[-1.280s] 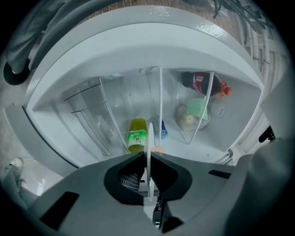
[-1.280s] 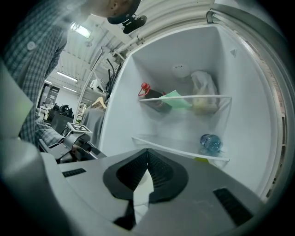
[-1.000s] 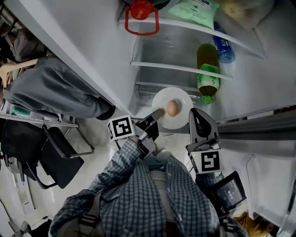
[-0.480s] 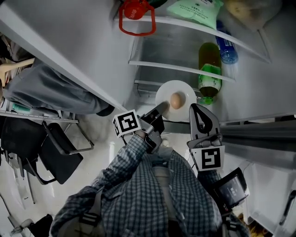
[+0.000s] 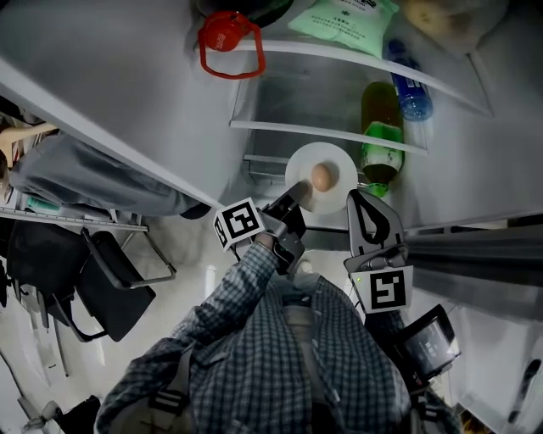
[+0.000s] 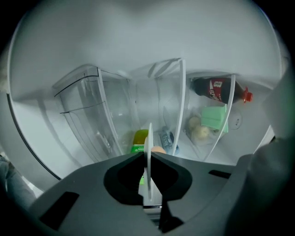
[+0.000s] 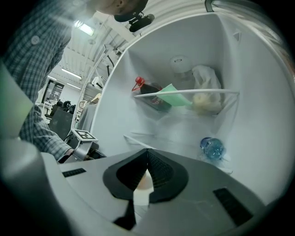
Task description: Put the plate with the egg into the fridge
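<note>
A white plate (image 5: pixel 333 158) with a brown egg (image 5: pixel 321 176) on it hangs level in front of a lower fridge shelf (image 5: pixel 297 130). My left gripper (image 5: pixel 293 197) is shut on the plate's near-left rim. In the left gripper view the plate (image 6: pixel 148 152) shows edge-on between the jaws, with the egg (image 6: pixel 158 150) just beyond it. My right gripper (image 5: pixel 356 202) is shut, and its tip is by the plate's right rim. In the right gripper view the egg (image 7: pixel 144 181) and plate (image 7: pixel 141 195) show under the shut jaws.
On the shelves are a green bottle (image 5: pixel 381 140), a blue water bottle (image 5: pixel 409 88), a red-capped bottle (image 5: pixel 223 38) and a green packet (image 5: pixel 343 15). The open fridge door (image 5: pixel 93 59) stands at the left, above a black chair (image 5: pixel 110 284). Door bins (image 5: pixel 496 326) are at the right.
Both grippers and the plate with the egg have moved a little forward, closer to the fridge shelves. The left grip on the plate is unchanged.
</note>
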### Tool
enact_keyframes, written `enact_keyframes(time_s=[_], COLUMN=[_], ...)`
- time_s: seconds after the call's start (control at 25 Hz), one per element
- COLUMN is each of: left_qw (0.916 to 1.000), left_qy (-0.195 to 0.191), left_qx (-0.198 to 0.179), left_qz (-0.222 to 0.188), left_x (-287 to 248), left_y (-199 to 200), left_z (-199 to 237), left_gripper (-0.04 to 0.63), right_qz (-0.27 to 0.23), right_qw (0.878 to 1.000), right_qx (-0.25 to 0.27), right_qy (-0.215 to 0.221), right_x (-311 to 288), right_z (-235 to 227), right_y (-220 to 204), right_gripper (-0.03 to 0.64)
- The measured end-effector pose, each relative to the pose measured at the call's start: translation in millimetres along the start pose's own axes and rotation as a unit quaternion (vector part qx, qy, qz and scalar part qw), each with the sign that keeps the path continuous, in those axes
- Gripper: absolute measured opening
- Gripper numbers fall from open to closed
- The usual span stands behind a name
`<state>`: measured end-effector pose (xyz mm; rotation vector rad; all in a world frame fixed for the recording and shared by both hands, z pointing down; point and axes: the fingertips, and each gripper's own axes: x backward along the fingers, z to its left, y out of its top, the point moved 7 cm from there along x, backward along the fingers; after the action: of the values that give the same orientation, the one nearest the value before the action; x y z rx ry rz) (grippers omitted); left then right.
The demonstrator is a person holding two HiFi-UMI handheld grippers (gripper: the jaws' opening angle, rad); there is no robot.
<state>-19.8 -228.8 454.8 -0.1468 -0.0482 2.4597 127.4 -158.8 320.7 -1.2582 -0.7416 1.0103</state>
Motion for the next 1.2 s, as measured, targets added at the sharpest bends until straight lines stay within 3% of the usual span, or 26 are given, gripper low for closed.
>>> enact_keyframes(time_s=[1.2], left_qw=[0.9945], left_qy=[0.063], left_qx=[0.042], left_qz=[-0.073], left_x=[-72.2], left_y=[40.4], left_z=[22.4], left_gripper=[0.028], right_qz=[0.012], right_qw=[1.0], right_qx=[0.02], right_qy=[0.0], right_x=[-0.1], right_z=[-14.7], right_y=[-13.2], right_gripper=[0.006])
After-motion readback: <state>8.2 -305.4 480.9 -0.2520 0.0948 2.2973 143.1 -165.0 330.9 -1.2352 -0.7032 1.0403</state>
